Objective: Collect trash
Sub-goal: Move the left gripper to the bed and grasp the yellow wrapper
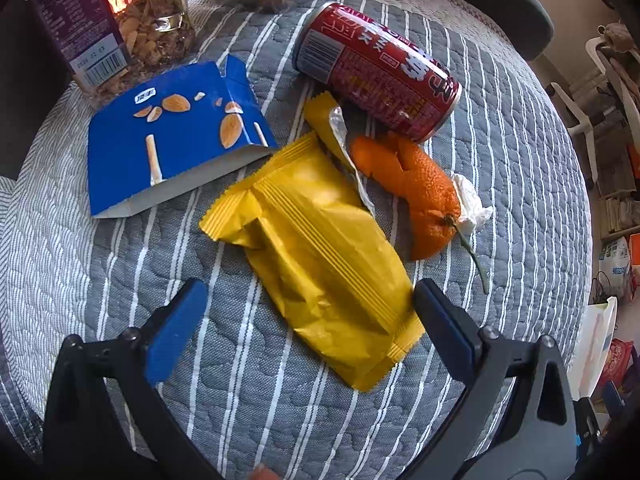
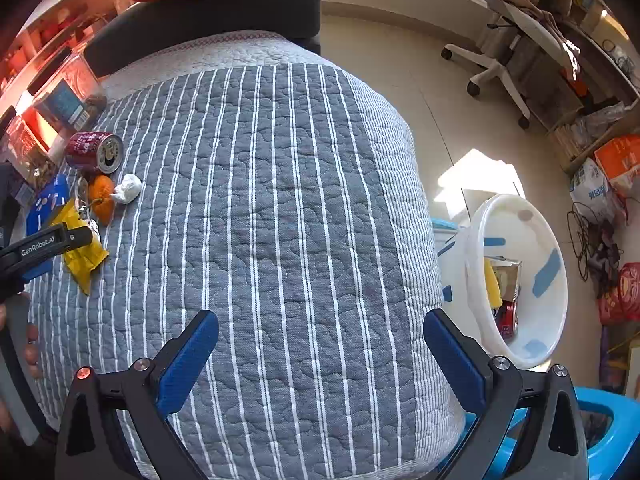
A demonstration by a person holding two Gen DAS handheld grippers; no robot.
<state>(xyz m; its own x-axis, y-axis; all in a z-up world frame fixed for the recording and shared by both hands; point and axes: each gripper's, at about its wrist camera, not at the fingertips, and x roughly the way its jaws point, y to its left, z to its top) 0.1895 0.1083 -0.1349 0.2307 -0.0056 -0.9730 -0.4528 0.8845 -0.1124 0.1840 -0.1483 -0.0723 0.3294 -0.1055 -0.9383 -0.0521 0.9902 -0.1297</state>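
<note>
In the left wrist view a yellow wrapper (image 1: 320, 256) lies on the striped quilt, its near end between the wide-open fingers of my left gripper (image 1: 308, 300). Behind it lie a blue snack box (image 1: 168, 136), a red can (image 1: 376, 72) on its side, orange peel (image 1: 424, 192) and a white tissue (image 1: 472, 200). My right gripper (image 2: 320, 332) is open and empty over bare quilt. In its view the trash cluster sits far left: the can (image 2: 94, 152), the peel (image 2: 100, 196), the tissue (image 2: 127, 189), the wrapper (image 2: 82, 256). A white bin (image 2: 556, 280) with trash inside stands on the floor at right.
A jar of nuts (image 1: 156, 20) and cartons (image 1: 72, 24) stand at the back of the table. The quilt (image 2: 280, 200) covers the round table. A dark chair (image 2: 208, 12) stands behind it, an office chair (image 2: 516, 40) and bags (image 2: 616, 160) at right, a blue stool (image 2: 612, 432) below.
</note>
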